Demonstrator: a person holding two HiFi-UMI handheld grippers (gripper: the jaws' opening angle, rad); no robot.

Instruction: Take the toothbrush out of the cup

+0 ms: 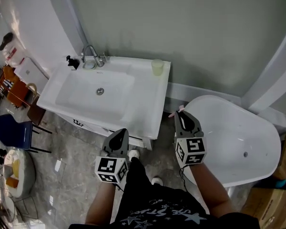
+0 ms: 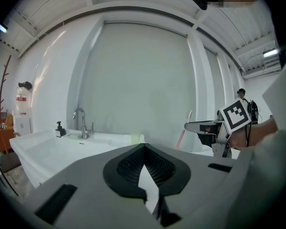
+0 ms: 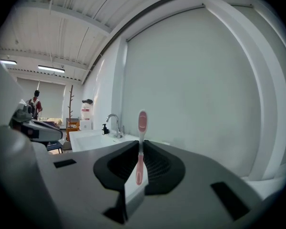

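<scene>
My right gripper point(image 1: 182, 117) is shut on a pink toothbrush point(image 1: 175, 112), held in the air in front of the sink's right side. In the right gripper view the toothbrush point(image 3: 141, 137) stands upright between the shut jaws, its head above my right gripper point(image 3: 140, 147). The pale yellow-green cup point(image 1: 157, 67) stands on the sink's back right corner, well away from both grippers. My left gripper point(image 1: 119, 135) hovers by the sink's front edge, shut with nothing in it. From the left gripper view its jaws point(image 2: 144, 149) meet, and the toothbrush point(image 2: 183, 133) shows to the right.
The white sink point(image 1: 143, 104) carries a chrome faucet point(image 1: 91, 56) and a black soap dispenser point(image 1: 72, 62) at its back. A white bathtub point(image 1: 238, 142) lies to the right. A blue chair point(image 1: 12, 130) and clutter stand at the far left on the tiled floor.
</scene>
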